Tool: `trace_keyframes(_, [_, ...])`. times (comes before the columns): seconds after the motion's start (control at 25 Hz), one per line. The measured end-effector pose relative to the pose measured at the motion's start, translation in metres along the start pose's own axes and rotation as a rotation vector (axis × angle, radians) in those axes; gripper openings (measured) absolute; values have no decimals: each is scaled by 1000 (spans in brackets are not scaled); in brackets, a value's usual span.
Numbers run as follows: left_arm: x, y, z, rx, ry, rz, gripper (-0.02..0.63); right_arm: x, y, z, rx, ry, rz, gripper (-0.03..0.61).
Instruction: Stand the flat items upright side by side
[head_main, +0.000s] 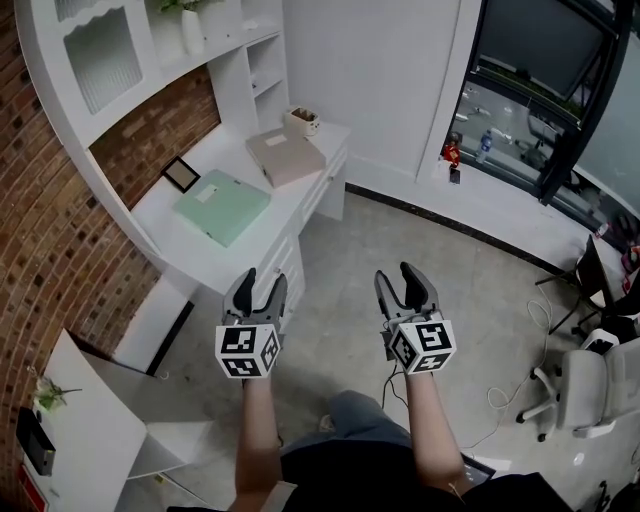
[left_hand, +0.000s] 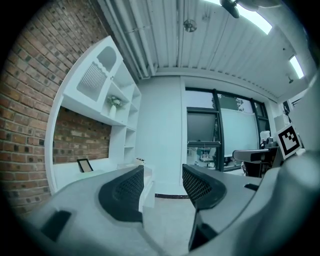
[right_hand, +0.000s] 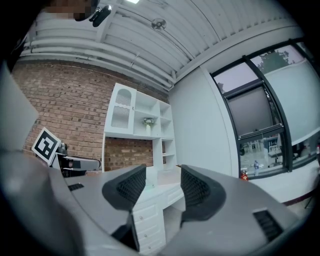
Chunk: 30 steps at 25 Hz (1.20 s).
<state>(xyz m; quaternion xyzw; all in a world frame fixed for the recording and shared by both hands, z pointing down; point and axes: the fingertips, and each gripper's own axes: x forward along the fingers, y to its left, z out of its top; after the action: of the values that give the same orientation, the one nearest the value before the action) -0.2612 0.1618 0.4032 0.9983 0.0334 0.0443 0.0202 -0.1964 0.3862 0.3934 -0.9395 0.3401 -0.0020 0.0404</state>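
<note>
1. Left gripper (head_main: 262, 281) and right gripper (head_main: 397, 275): jaws apart, empty, well short of the desk (head_main: 183, 238).
2. Green folder (head_main: 222, 206) and beige folder (head_main: 287, 156) lie flat there; likely risk: thin edges slipping, folders toppling once stood.

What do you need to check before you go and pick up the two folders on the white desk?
1. Left gripper open with nothing between its jaws: ok.
2. Right gripper open with nothing between its jaws: ok.
3. Green folder lying flat with nothing on top: ok.
4. Beige folder lying flat with nothing on top: ok, though a small container stands right behind it.
5. Grippers close enough to the desk: not ok, both are over the floor, short of it.
6. How full or heavy the folders are: cannot tell.
</note>
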Motion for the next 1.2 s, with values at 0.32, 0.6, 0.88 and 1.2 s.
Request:
trace_keyframes(0.32, [12,16,9,2,-14,18,213,19,0,12,-14,-25,17,199])
trace_keyframes(0.6, [44,39,16,9,-31,47,213,64,-9,18,-18,-49,44,199])
trace_keyframes(0.88, [104,71,13,11,-33,96,213,139,-32,13,-28,-58,95,199])
trace_keyframes(1.2, [199,127,-24,-55,43,251,213,287,-64,-24,1,32,245,199])
